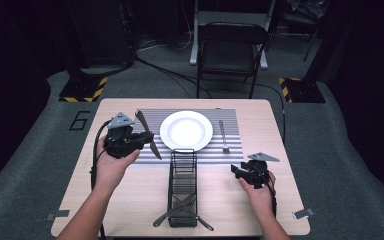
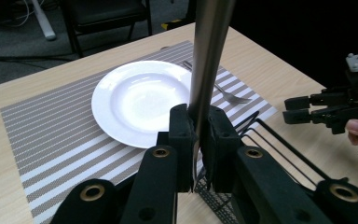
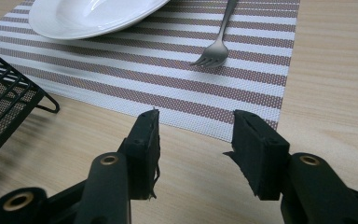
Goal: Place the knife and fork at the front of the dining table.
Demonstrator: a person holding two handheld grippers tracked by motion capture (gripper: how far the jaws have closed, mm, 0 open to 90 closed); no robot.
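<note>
High view: person's forearms come in from the bottom; left tool point(image 1: 139, 138) is raised over the left edge of the striped placemat point(image 1: 150, 120), right tool point(image 1: 238, 171) sits low over bare surface point(image 1: 275, 130) to the right of the black wire rack point(image 1: 183, 170).
Left tool: clamped on a table knife point(image 2: 207, 56); in the left gripper view the two pads pinch the metal from both sides and the knife rises steeply out of the top of the frame. Which end is gripped cannot be told.
Right tool: jaws spread wide, nothing between them; right gripper view point(image 3: 193, 147) shows bare wood under the gap.
Plate: white plate point(image 1: 186, 130) centred on the placemat, empty.
Fork: fork point(image 1: 223, 136) already flat on the placemat, just right of the plate, apart from it.
Rack: more cutlery point(image 1: 180, 212) crossed in its near end.
Step in hand: judged to be a place setting, knife lifted and on its way to its spot, not yet laid.
Next move calls for: tipping the knife flat, lowering it onto the placemat beside the plate without striking the rim, then easing the pads apart. Open mat left of the plate looks the likely spot.
Risk: knife may pivot in the pinch as it tilts.
</note>
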